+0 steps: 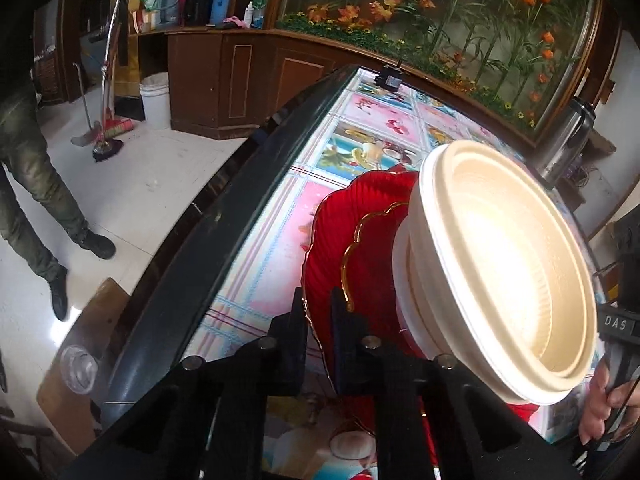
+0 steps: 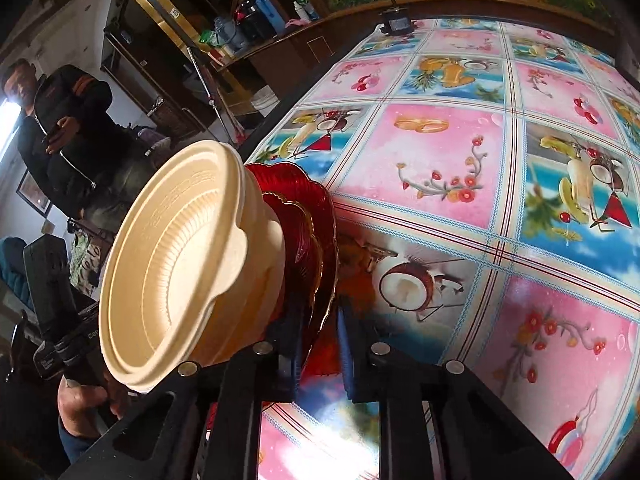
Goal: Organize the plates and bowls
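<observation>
The table [image 2: 440, 152] is covered by a cloth printed with fruit and flowers. A small black device [image 2: 396, 20] is seen at its far edge.

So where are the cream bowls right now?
The cream bowls sit stacked on the red plates, right of centre in the left wrist view, left in the right wrist view.

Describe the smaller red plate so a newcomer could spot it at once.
On the fruit-print tablecloth sits a stack gripped by both claws. Cream bowls top it; two red plates lie beneath. The smaller plate rests on the larger plate, directly under the bowls, with a scalloped gold rim.
</observation>
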The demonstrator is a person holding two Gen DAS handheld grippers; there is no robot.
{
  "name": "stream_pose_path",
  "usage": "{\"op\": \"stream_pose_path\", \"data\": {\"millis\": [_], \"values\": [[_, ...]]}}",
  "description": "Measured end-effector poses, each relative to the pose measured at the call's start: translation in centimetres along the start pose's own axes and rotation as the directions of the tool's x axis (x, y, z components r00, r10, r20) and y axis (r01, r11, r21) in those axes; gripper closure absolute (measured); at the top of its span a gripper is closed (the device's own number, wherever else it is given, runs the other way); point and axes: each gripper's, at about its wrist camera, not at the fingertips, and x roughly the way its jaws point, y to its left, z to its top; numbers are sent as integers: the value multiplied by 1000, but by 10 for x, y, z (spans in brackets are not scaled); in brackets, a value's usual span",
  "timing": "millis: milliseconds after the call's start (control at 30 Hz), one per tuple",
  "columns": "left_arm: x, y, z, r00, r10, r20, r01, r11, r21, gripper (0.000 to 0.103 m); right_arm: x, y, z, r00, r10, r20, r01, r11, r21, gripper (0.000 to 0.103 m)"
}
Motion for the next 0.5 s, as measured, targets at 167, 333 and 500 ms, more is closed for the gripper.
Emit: {"op": "stream_pose_path", "data": {"millis": [167, 333, 500], "values": [[0, -17, 6, 1000, -13, 5, 13, 1000, 24, 95, -12, -6, -3, 1000, -3, 19, 3, 1000, 11, 86], [8, -51, 16, 999, -45, 0, 45, 997, 60, 95, -37, -28, -7, 997, -19, 70, 16, 999, 51, 86], [28, -99, 21, 996, -90, -25, 92, 990, 103, 94, -68, -61, -12, 990, -61, 128, 47, 993, 109, 86]]}}
